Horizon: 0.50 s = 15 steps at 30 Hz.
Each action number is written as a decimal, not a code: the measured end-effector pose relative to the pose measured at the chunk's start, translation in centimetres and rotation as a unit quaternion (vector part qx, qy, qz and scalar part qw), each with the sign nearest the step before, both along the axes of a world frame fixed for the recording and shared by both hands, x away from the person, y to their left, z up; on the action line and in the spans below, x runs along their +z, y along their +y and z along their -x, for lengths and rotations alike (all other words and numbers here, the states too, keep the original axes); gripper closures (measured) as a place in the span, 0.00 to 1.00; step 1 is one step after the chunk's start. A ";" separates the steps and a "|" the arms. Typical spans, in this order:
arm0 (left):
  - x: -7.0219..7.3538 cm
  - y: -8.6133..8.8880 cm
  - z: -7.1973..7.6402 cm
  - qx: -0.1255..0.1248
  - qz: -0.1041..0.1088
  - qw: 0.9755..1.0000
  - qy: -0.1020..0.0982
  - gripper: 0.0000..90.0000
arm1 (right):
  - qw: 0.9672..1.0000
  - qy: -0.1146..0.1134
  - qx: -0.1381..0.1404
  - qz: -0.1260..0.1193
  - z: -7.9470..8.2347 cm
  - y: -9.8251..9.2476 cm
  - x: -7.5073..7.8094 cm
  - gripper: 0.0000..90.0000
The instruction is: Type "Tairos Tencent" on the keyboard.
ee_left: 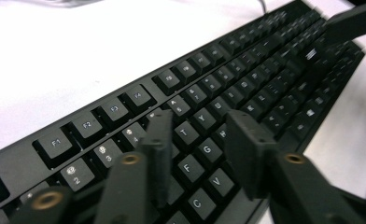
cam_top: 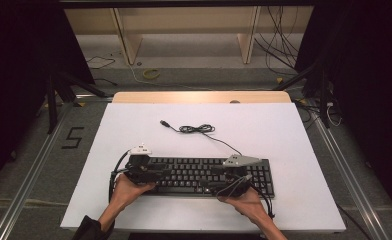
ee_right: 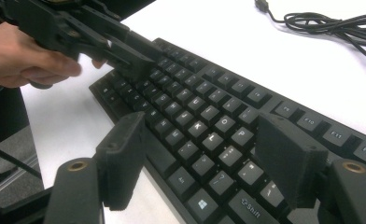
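- High view, far left: grey floor point(cam_top: 44, 165) with a black mark shaped like a 5 point(cam_top: 72, 137) and a metal rail running alongside the white table point(cam_top: 149, 130).
- Left hand point(cam_top: 129, 189) comes up from the bottom edge and holds the left gripper point(cam_top: 145, 172) at the left end of the black keyboard point(cam_top: 194, 175), which lies flat across the near half of the table, its long side parallel to the near edge.
- Left gripper view: its two black jaws stand a moderate gap apart, low over the letter keys, with the T, G and F keys point(ee_left: 190, 166) showing between them; the pads press on nothing, and whether the tips touch the keys cannot be told.
- Middle of the table, beyond the keyboard: the keyboard's cable point(cam_top: 196, 129) lies in a loose coil, its plug point(cam_top: 164, 122) pointing toward the left rear, the other end running back to the keyboard's far edge.
- Right hand point(cam_top: 246, 202) holds the right gripper point(cam_top: 231, 180) over the right part of the keyboard, just left of the number pad.
- Right gripper view: the jaws are spread wide above the near rows of keys, with the L, O and P keys point(ee_right: 217, 140) between them and nothing gripped; the other gripper and its hand show farther off at the keyboard's opposite end.
- Far right: bare table, then floor and dark stands with cables point(cam_top: 329, 110).
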<state>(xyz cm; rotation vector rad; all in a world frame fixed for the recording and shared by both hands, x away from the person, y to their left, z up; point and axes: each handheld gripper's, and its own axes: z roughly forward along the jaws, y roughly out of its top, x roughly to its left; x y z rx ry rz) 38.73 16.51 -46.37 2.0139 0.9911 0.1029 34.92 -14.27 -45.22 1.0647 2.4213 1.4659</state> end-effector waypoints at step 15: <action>-0.5 -1.3 -1.0 -0.014 -0.036 0.999 -0.002 0.99 | 1.000 -0.006 -0.005 -0.003 0.6 -1.1 0.3 0.37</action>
